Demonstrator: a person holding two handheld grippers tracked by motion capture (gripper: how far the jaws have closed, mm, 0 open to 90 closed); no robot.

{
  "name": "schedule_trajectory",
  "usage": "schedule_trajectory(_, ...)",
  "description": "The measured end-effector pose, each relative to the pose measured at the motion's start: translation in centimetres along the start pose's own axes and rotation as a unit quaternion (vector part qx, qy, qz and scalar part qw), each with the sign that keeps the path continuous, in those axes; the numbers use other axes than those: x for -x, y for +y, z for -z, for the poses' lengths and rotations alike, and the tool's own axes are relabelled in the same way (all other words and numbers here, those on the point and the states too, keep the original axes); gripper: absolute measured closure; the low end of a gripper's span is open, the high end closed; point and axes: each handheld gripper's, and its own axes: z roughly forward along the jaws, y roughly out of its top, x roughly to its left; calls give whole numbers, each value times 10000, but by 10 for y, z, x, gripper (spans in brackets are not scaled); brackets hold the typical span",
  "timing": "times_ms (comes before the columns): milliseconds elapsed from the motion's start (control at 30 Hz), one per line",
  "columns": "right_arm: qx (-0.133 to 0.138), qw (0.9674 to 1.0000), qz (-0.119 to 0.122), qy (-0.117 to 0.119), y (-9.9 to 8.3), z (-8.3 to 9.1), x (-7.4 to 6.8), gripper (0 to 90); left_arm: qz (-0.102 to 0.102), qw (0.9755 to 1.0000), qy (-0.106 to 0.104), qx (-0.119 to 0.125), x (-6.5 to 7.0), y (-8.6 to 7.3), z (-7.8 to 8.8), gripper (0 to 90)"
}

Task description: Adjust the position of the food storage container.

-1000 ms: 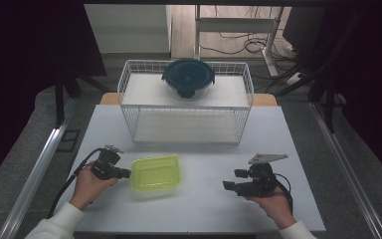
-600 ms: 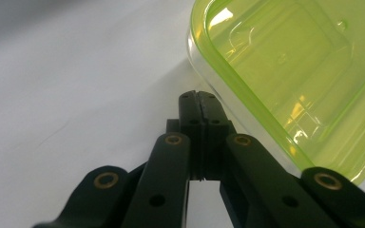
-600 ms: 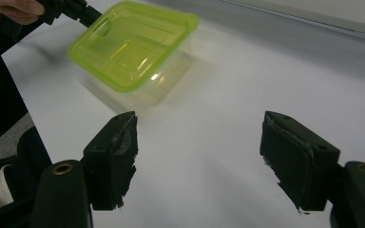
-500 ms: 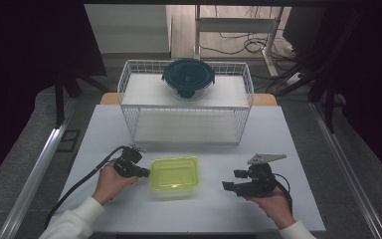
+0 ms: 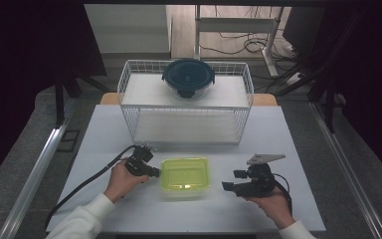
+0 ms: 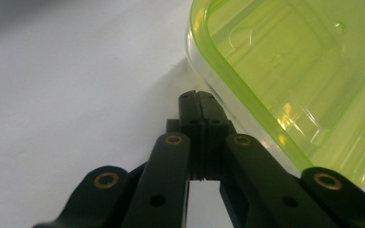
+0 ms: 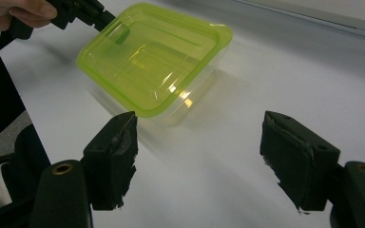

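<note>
- White table [image 5: 298, 149]: high view alone catches rack [image 5: 186, 102] and dark bowl [image 5: 188, 78].
- Left gripper [image 6: 197, 102], jaws closed, tip against green box [image 5: 184, 174].
- Right gripper [image 7: 197, 159] gapes wide, box just ahead.

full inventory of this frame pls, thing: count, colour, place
table: 1, white, centre of the high view
wire basket: 1, white, far side of table
round container: 1, clear with dark blue lid, on top of the wire basket
rectangular container: 1, clear with yellow-green lid, near middle of table
left tool: 1, black, jaws shut, tip against the container's left edge
right tool: 1, black, jaws open, right of the container, apart from it
hands: 2, white sleeves, at the table's near edge
</note>
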Motion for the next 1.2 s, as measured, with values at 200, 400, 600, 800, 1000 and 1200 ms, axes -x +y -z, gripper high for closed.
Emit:
schedule_trajectory(200, 5, 10000, -40, 55, 0, -1, 1, 283, -55, 9998, 73, 167, -2, -1, 1, 900)
schedule_trajectory(400, 47, 9999, -129, 71, -2, 1, 4, 285, -28, 9985, 207, 514, -6, -10, 22, 900)
schedule_trajectory(600, 308, 9991, -294, 59, -4, 5, 8, 235, -5, 9921, 89, 1252, -2, -31, 52, 639)
schedule_trajectory(800, 450, 9980, -424, 132, -4, 3, 10, 199, 468, 9840, -378, 1677, 0, -47, 66, 313)
schedule_trajectory(1000, 365, 9990, -232, 142, -5, -1, 5, 197, 608, 9817, -463, 1746, -2, -53, 66, 278)
schedule_trajectory(1200, 290, 9987, -398, 152, -2, -7, 6, 213, 668, 9792, -578, 1827, 0, -52, 65, 262)
